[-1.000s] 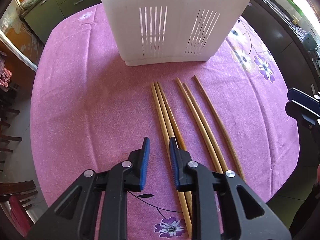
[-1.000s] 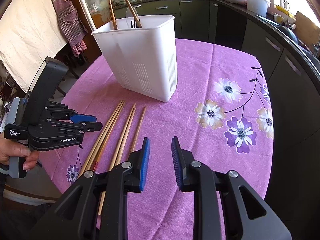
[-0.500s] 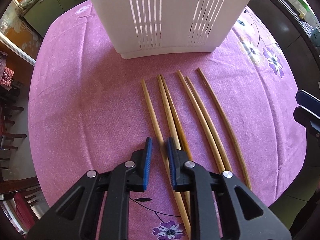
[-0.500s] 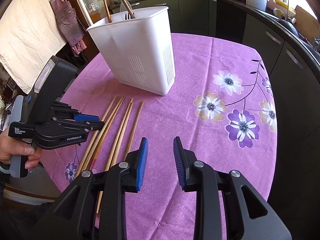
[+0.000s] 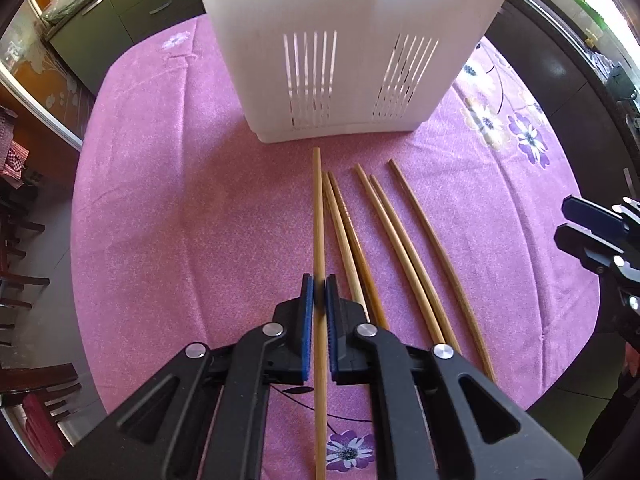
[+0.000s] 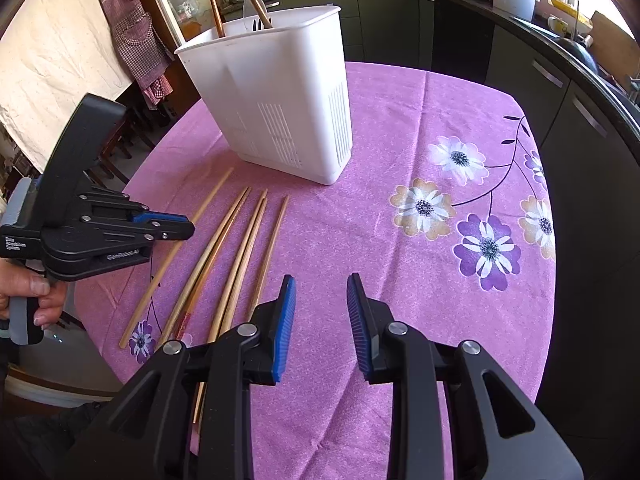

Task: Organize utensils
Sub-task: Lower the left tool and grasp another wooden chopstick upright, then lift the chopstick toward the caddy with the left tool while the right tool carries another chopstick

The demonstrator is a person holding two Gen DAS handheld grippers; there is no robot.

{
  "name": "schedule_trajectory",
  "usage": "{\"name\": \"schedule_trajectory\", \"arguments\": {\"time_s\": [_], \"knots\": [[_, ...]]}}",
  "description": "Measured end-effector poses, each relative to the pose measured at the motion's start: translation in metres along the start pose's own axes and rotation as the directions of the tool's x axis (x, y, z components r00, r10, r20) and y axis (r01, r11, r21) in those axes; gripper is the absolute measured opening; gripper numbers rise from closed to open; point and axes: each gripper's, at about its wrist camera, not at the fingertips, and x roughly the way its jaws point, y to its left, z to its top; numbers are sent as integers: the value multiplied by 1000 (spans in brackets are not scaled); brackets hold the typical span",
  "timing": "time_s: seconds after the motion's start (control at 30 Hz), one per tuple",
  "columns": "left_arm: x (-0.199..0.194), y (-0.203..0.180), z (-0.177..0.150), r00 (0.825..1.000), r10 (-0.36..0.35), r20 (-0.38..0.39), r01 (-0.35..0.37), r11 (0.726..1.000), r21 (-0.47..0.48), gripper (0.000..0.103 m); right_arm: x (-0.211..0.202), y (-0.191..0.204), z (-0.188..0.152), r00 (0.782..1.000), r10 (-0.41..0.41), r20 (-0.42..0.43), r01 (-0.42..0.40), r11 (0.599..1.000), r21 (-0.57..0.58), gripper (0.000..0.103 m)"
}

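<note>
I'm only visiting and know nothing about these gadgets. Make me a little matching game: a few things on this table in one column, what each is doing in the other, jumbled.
Things:
1. left black two-finger gripper
2. right black two-finger gripper
3. white slotted plastic utensil bin
4. five loose wooden chopsticks

States:
A. lying flat on the purple flowered tablecloth
B. open, holding nothing
C. shut on a single wooden chopstick
D. standing upright with utensils poking out of it

Pairs: 1-C, 2-B, 3-D, 4-A
</note>
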Motion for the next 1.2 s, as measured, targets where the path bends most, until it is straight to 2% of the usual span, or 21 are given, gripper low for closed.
{"name": "schedule_trajectory", "arguments": {"time_s": [0.2,0.4,0.57,0.8,0.97,1.1,1.2], "knots": [[-55,11,-7,991,1,137,-1,1000,6,6,2,8,4,1000,4,-8,-5,1000,-11,27],[-103,22,-24,966,-4,257,0,1000,13,6,10,17,8,1000,7,-27,-8,1000,-23,27],[-129,28,-38,943,-3,332,-6,1000,25,6,26,23,10,997,23,-72,-25,999,-20,27],[-136,30,-49,930,5,368,-24,999,45,6,60,41,15,990,7,-143,-13,999,-43,24],[-138,32,-54,926,-2,376,-20,998,56,6,81,50,21,982,-40,-183,29,998,-61,18],[-139,32,-57,925,-10,380,-15,998,64,6,96,57,25,976,-71,-207,56,996,-76,18],[-139,34,-57,924,-17,382,-9,998,66,6,101,64,27,974,-105,-202,86,991,-98,10]]}}
